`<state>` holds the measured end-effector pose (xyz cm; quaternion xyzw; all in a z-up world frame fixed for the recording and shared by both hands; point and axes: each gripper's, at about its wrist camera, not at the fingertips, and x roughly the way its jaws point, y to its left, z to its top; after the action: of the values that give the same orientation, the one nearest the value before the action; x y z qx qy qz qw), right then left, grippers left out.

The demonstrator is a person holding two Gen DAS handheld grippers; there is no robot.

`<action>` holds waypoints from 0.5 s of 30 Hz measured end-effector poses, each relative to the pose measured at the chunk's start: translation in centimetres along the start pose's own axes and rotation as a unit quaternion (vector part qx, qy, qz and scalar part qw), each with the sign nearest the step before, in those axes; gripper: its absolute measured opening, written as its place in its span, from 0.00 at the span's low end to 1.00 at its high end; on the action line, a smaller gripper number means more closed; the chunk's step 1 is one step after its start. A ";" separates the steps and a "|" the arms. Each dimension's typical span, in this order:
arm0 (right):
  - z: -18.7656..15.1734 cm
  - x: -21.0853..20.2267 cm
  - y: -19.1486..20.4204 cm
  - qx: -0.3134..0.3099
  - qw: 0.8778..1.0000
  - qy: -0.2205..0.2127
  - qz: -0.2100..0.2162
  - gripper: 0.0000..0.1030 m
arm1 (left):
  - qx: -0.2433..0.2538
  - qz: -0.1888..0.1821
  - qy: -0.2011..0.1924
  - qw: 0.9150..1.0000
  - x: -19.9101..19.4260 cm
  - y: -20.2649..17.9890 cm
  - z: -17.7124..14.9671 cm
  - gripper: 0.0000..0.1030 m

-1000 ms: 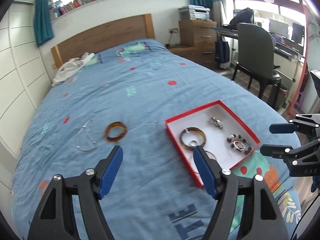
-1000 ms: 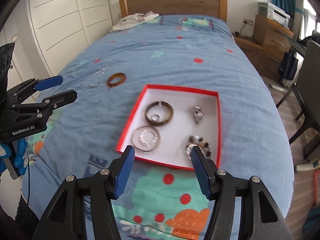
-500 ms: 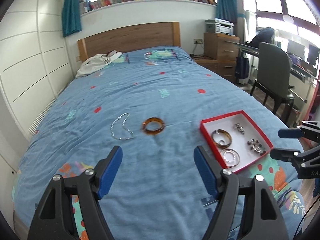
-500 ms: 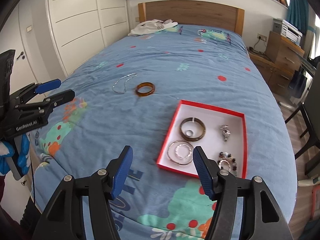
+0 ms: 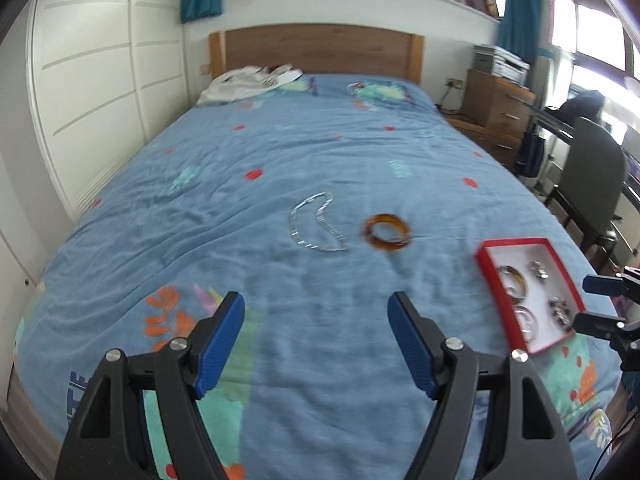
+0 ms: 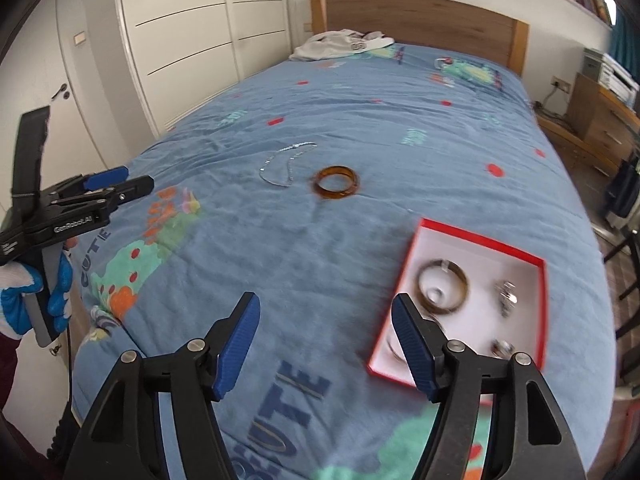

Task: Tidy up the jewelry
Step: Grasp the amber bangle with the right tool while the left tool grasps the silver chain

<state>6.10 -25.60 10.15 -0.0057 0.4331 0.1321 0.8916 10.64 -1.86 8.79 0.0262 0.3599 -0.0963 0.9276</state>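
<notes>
A silver chain necklace [image 5: 316, 226] [image 6: 286, 162] and an amber bangle [image 5: 388, 232] [image 6: 336, 182] lie loose on the blue bedspread. To their right sits a red-rimmed white box [image 5: 484, 268] [image 6: 476, 236] holding a brown bangle [image 6: 442, 286], a silver bangle and several small pieces. My left gripper [image 5: 316, 316] is open and empty, short of the necklace and bangle. My right gripper [image 6: 324, 312] has its jaws opening with nothing between them, its right finger over the box's near left corner. Each gripper shows at the edge of the other's view.
White clothing [image 5: 248, 82] lies by the wooden headboard [image 5: 316, 48]. White wardrobes [image 6: 180, 32] run along the left of the bed. A wooden dresser [image 5: 496, 106], a dark chair [image 5: 592, 176] and a desk stand to the right. A gloved hand [image 6: 36, 292] holds the left gripper.
Both grippers swung left across the bed: the box slid to the right in both views, and the necklace and bangle came toward the centre. The right gripper's jaws spread wider.
</notes>
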 end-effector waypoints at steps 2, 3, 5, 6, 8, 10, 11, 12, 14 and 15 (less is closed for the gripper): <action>0.9 1.7 0.3 -0.002 1.000 0.003 0.009 0.65 | -0.007 0.008 0.011 1.000 1.7 1.2 0.2 0.70; 1.5 2.7 0.3 0.000 1.000 0.004 0.015 0.65 | -0.012 0.011 0.018 1.000 2.8 1.8 0.4 0.70; 2.4 4.6 0.3 0.004 1.000 0.005 0.022 0.65 | -0.020 0.016 0.030 0.999 4.9 2.8 0.7 0.70; 2.9 5.4 0.2 0.006 1.000 0.007 0.026 0.65 | -0.022 0.017 0.036 0.999 5.9 3.1 0.9 0.70; 4.1 7.5 -0.2 0.012 0.999 0.010 0.031 0.65 | -0.028 0.015 0.047 0.998 8.0 3.7 1.4 0.70; 5.2 9.2 -0.7 0.021 0.999 0.013 0.038 0.65 | -0.034 0.008 0.053 0.998 10.0 4.1 2.1 0.70; 5.8 10.2 -1.0 0.025 0.999 0.015 0.042 0.65 | -0.034 0.004 0.056 0.998 11.1 4.1 2.5 0.70; 6.4 11.2 -1.3 0.027 0.999 0.017 0.042 0.65 | -0.034 0.002 0.059 0.998 12.0 4.0 2.9 0.70; 7.4 13.0 -1.9 0.032 0.998 0.019 0.041 0.65 | -0.033 -0.004 0.067 0.997 14.5 3.7 3.8 0.70; 7.9 13.9 -2.3 0.038 0.998 0.019 0.041 0.65 | -0.033 -0.008 0.071 0.997 15.6 3.5 4.2 0.70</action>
<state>20.92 -23.65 4.06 0.0435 0.4548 0.1517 0.8765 25.40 -1.37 1.37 -0.0003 0.4281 -0.0897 0.8993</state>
